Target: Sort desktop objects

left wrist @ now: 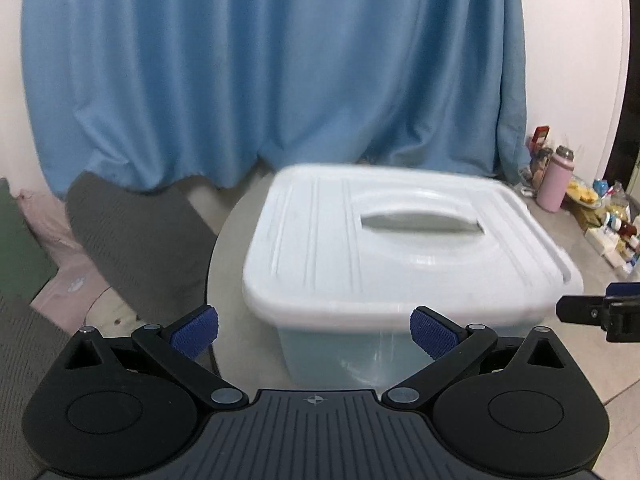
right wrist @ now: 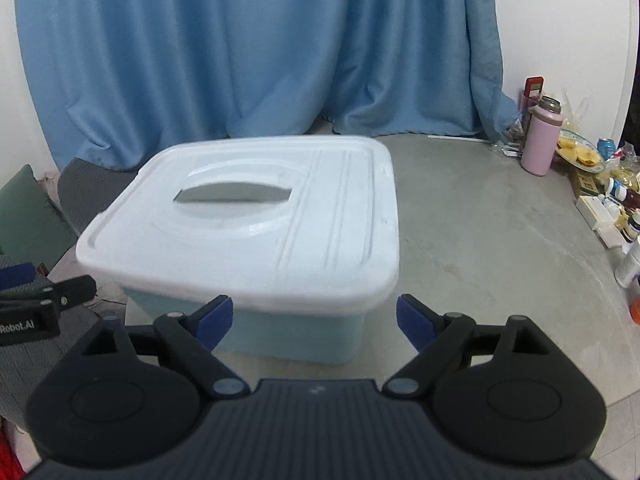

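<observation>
Both the left gripper (left wrist: 314, 330) and right gripper (right wrist: 314, 320) gape empty before the centre-frame pale-blue plastic bin's white handled lid (right wrist: 256, 216); lifting it looks next.

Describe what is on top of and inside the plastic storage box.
A white lid with a recessed handle covers the storage box. Its contents are hidden by the lid and cloudy walls.
</observation>
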A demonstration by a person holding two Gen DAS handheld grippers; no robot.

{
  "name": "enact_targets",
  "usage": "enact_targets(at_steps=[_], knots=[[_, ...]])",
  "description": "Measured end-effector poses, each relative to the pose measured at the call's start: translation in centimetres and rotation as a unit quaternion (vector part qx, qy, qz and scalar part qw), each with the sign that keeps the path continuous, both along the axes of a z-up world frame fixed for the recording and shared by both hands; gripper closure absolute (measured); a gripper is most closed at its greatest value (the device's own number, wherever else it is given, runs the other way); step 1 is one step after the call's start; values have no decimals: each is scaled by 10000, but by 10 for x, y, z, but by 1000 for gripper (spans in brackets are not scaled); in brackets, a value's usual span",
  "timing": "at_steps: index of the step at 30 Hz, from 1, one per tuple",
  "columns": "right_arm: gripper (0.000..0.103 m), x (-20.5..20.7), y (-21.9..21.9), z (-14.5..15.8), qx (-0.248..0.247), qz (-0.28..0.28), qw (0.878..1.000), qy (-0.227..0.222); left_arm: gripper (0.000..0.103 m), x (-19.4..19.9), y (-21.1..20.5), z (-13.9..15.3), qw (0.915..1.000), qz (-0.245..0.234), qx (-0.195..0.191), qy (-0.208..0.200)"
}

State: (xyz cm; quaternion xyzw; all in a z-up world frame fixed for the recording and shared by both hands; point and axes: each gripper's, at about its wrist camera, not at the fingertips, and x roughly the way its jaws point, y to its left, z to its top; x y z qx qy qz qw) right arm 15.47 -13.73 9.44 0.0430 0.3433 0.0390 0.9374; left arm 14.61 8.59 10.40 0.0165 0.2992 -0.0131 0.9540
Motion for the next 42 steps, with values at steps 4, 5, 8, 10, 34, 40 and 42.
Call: enact_targets(at_steps=[4, 5, 8, 10, 34, 40, 42], knots=[[14, -18, 3, -18, 7, -8, 10000, -61, 0, -23, -3, -19, 10000, 62, -14, -1], [14, -22, 4, -22, 5, -33, 9999, -97, 0, -28, -4, -24, 10000, 80, 5, -7], [14, -33, 5, -37, 27, -61, 9999, -150, 0, -42, -8, -36, 9999, 96, 90, -89], [14, -40, 7, -46, 50, -38, 9998, -163, 0, -47, -11, -45, 9998, 106, 115, -83], [14, -83, 13, -119, -37, -170, 9978, -639, 0, -72, -31, -139, 9996, 170, 233, -42], [14, -82, 13, -120, -58, -159, 9978, -643, 0, -69, -32, -140, 9997, 131, 196, -95], [14, -82, 13, -121, -53, -169, 9979, -626, 0, -69, -32, -141, 9997, 123, 175, -96]])
